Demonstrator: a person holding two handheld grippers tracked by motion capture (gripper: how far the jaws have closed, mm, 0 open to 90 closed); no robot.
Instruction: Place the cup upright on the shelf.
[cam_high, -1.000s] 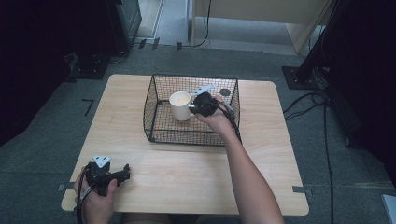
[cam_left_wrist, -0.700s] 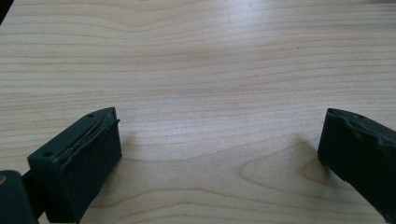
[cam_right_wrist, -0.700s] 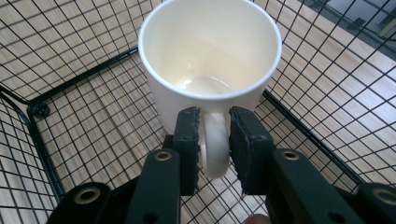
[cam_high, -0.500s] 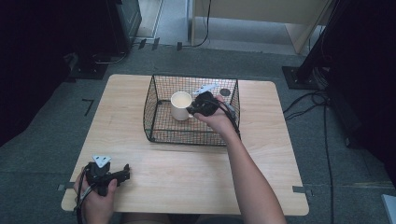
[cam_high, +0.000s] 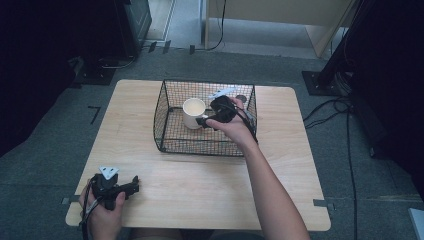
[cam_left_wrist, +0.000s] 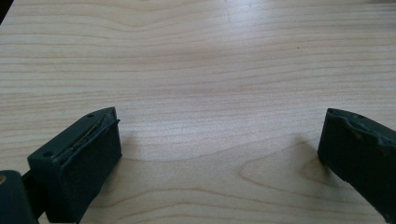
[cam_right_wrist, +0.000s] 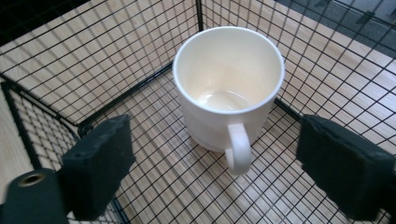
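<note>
We've got the right gripper (cam_right_wrist: 224, 163) fingers wide at the white mug (cam_right_wrist: 229, 88) handle inside the wire basket (cam_high: 170, 135); clipping mesh could tip it. Left gripper (cam_high: 116, 187) wide, idle at desk (cam_high: 210, 185) front-left corner.

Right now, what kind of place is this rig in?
Probably a lab or studio data-collection setup, not a home: a bare wooden table on grey carpet, black stands and cables around it, and just a wire basket with a mug.

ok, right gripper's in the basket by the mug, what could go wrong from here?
1. The right gripper is open, with the handle pointing at it: closing on the handle alone could let the mug swing or tip.
2. The basket walls stand close, so a lift could snag the mesh and drag it.
</note>
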